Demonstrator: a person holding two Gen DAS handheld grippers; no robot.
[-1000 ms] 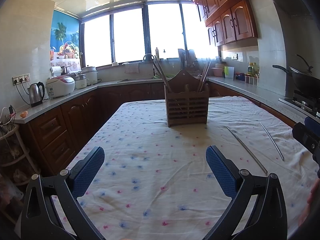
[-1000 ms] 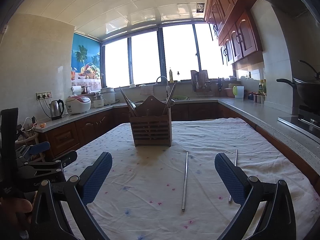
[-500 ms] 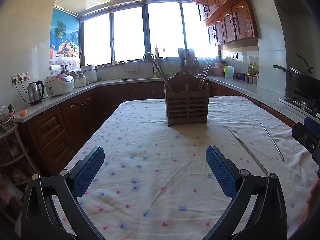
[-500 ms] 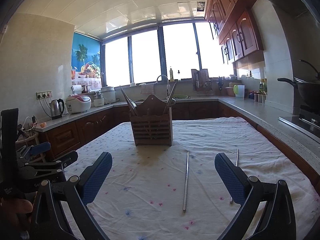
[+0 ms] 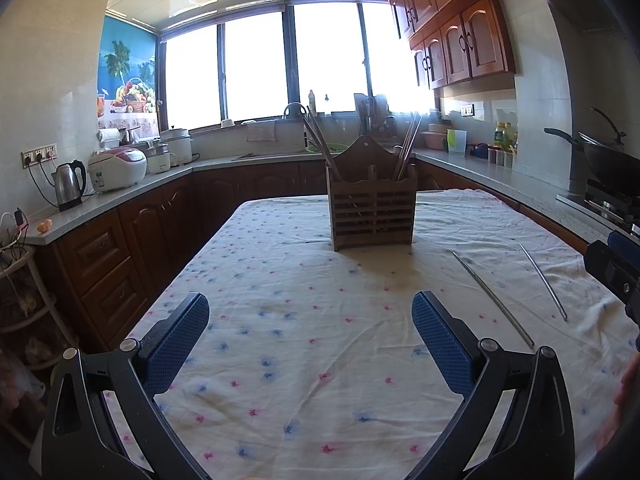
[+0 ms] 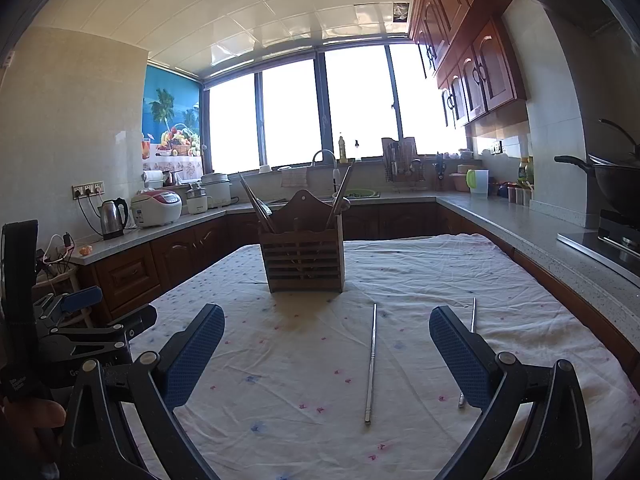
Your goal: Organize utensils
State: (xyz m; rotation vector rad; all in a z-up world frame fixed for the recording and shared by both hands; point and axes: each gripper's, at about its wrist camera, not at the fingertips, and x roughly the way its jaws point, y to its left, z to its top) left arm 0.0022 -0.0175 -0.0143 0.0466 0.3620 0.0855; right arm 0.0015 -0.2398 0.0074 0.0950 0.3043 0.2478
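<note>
Here, a floral tablecloth [image 5: 304, 320] bears a wooden holder [image 5: 372, 210] in a kitchen.

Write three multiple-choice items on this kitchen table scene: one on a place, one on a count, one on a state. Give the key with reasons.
1. Where do the loose metal chopsticks lie?
A. inside the wooden holder
B. on the tablecloth, in front of the holder and to its right
C. on the counter

2. How many loose chopsticks lie on the tablecloth?
A. one
B. two
C. four

3. What state are the right tongs in?
A. open and empty
B. shut on a chopstick
C. shut on the holder

Key: 1 B, both lie on the cloth, nearer the camera than the wooden holder. 2 B, a second chopstick lies beside the first. 3 A, the blue pads stand wide apart with nothing between them.
</note>
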